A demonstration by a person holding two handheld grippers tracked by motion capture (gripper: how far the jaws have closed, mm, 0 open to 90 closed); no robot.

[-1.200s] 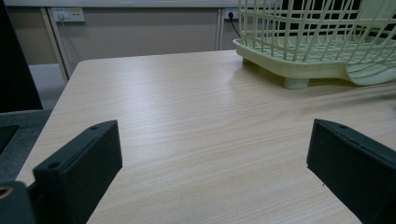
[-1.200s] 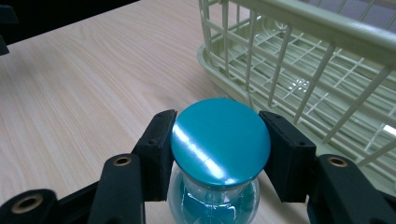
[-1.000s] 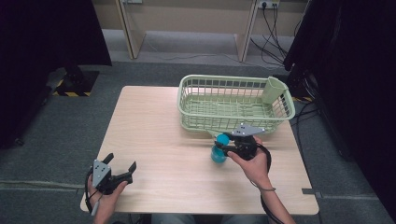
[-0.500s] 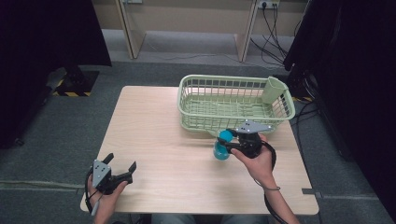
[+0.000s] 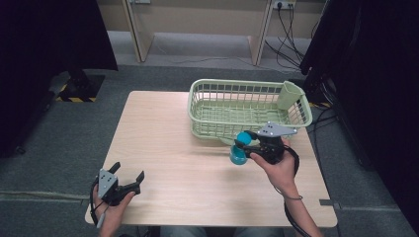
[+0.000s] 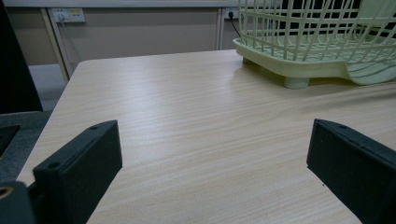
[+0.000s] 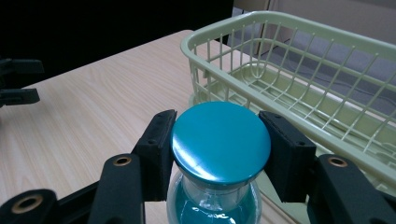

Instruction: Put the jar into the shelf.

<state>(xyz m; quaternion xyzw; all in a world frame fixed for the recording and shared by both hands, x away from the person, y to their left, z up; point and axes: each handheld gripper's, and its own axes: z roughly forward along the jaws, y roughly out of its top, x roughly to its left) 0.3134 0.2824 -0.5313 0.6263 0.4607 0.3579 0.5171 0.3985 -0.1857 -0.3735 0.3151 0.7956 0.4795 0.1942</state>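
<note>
Nearest the person, the left gripper point(image 5: 129, 180) hovers low over the front left corner of the wooden surface point(image 5: 168, 133), its fingers point(image 6: 79, 168) spread wide with nothing between them; the left gripper view looks along bare wood toward the foot of the basket. Farther in and to the right, the right gripper point(image 5: 242, 146) has its fingers point(image 7: 156, 151) closed on a teal hourglass point(image 7: 219, 154), clamping it at the round top cap, one pad on each side. In the high view the hourglass point(image 5: 239, 149) hangs upright just in front of the pale green basket point(image 5: 197, 106), close to its near wall; whether its base touches the wood or is lifted a little cannot be told. It looks light, but the glass bulb under the cap is fragile, and the glossy cap is smooth and round, so it could slip or swing in the grip. The cap's edge, where the pads sit now, seems the right place to hold it, with the glass waist left alone and only a moderate squeeze. Beyond it the basket stands empty of loose items on the far right part of the surface, with a small cup-like compartment point(image 5: 289, 95) hooked in its far right corner. The likely move is to lift the hourglass over the near rim, keeping the glass clear of the bars.
</note>
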